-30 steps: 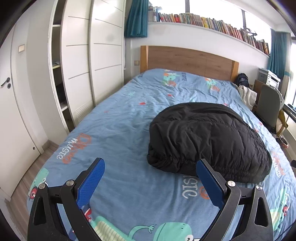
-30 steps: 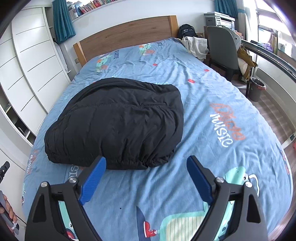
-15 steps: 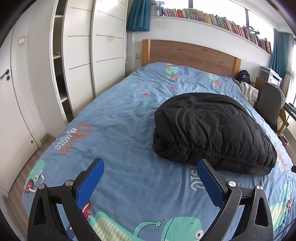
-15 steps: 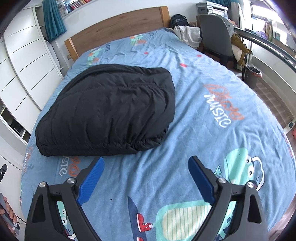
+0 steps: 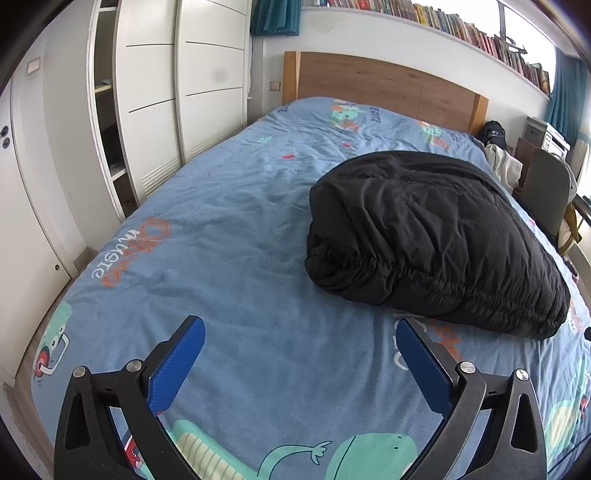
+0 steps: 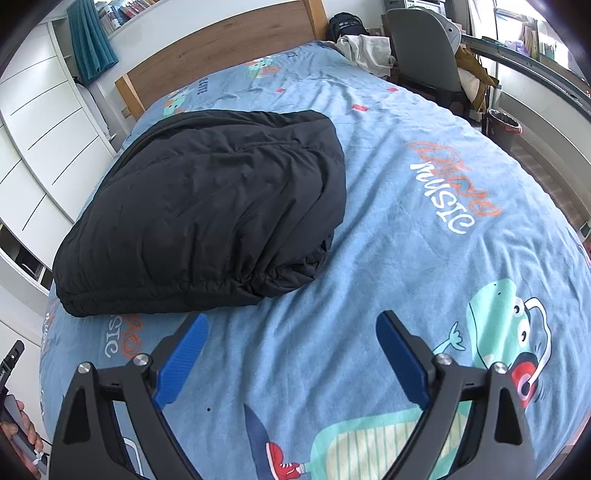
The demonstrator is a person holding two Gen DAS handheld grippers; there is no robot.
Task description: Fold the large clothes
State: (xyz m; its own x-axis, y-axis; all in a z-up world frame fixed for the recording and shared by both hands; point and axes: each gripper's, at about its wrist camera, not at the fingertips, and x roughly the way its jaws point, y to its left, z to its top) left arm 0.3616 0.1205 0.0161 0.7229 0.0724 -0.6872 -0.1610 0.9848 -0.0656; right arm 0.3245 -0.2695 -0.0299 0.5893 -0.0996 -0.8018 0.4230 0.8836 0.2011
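Two grippers hung over the near end of the bed: left gripper (image 5: 299, 354) spread wide with nothing between its blue pads, right gripper (image 6: 291, 350) likewise spread and empty. Beneath both, blue cartoon-print bedspread (image 5: 229, 236). Just beyond the fingertips lay the black puffy jacket (image 6: 207, 206), folded into a thick bundle mid-bed. Farther back stood the wooden headboard (image 5: 384, 81), then a shelf of books (image 5: 424, 16).

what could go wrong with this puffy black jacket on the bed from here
1. The black puffy jacket is thick and slick-looking; the open right gripper may pinch only its outer layer at the gathered hem.
2. The left gripper is open over bare blue bedsheet and could catch the sheet instead.
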